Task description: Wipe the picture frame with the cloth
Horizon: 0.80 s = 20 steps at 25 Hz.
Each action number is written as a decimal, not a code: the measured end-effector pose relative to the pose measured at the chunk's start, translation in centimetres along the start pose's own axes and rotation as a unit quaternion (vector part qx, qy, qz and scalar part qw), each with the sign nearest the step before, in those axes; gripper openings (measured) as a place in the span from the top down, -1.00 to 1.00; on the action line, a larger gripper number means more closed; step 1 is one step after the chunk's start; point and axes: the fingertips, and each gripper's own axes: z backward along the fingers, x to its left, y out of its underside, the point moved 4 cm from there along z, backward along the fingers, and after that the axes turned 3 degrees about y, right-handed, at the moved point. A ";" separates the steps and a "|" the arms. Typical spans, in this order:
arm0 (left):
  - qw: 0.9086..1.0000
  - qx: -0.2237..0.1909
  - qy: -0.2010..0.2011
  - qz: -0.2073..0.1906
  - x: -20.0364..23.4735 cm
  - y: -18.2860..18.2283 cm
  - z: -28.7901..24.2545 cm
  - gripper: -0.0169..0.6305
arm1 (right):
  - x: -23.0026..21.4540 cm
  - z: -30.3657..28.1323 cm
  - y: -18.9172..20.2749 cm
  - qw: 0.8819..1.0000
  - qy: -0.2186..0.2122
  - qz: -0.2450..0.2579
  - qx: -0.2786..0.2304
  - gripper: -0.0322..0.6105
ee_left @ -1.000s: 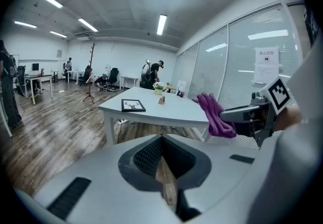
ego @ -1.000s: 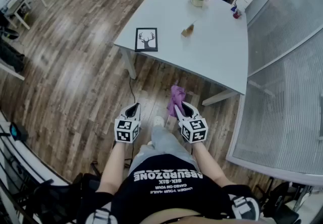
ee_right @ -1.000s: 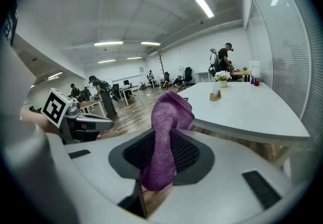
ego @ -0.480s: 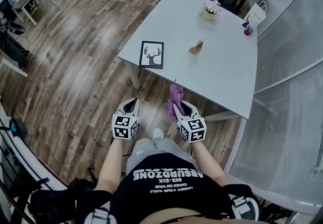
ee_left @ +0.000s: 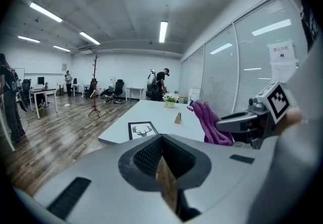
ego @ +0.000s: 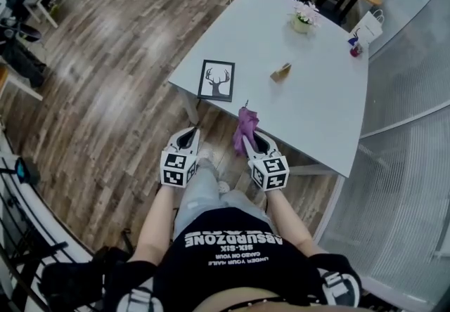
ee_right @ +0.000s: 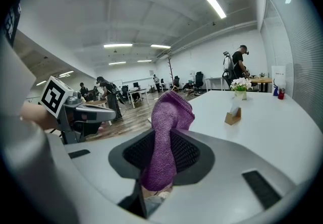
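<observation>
Nearest in, the left gripper (ego: pixel 188 134) has its jaws pressed together on nothing. Beside it, the right gripper (ego: pixel 248 138) pinches the purple cloth (ego: pixel 245 126) by its lower end, and the rest stands up in a soft, bunched fold. It looks light and limp, so it should drape and need pressing flat to wipe. Just beyond lies the table (ego: pixel 316 110), and the frame (ego: pixel 217 80) lies flat near its near left corner, well clear of both grippers. It looks stiff and light, likely to skate on that smooth top, so steady an outer edge, not the face. Further off are a small wooden block (ego: pixel 281 72) and flowers (ego: pixel 304 18).
</observation>
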 end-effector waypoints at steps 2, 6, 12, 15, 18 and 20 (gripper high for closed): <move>1.000 0.001 0.001 0.001 0.7 -0.5 -1.1 0.90 | -0.6 -1.2 -0.6 1.000 -0.001 -0.001 0.001 0.57; 1.000 0.008 0.006 0.004 2.7 -1.1 -3.6 0.90 | -2.0 -4.0 -1.6 1.000 0.001 0.003 0.006 0.56; 0.999 0.032 0.019 0.006 7.2 -2.4 -8.2 0.90 | -4.1 -9.6 -3.6 1.000 0.011 0.000 0.025 0.56; 0.999 0.038 0.025 0.007 9.8 -3.5 -11.0 0.90 | -5.2 -13.2 -5.0 0.999 0.021 0.009 0.033 0.56; 0.998 0.045 0.037 0.006 11.8 -4.2 -13.7 0.90 | -6.3 -16.4 -6.0 0.998 0.034 0.009 0.044 0.56; 0.998 0.052 0.046 -0.004 12.8 -4.6 -15.5 0.90 | -6.8 -18.3 -6.5 0.998 0.040 0.010 0.051 0.56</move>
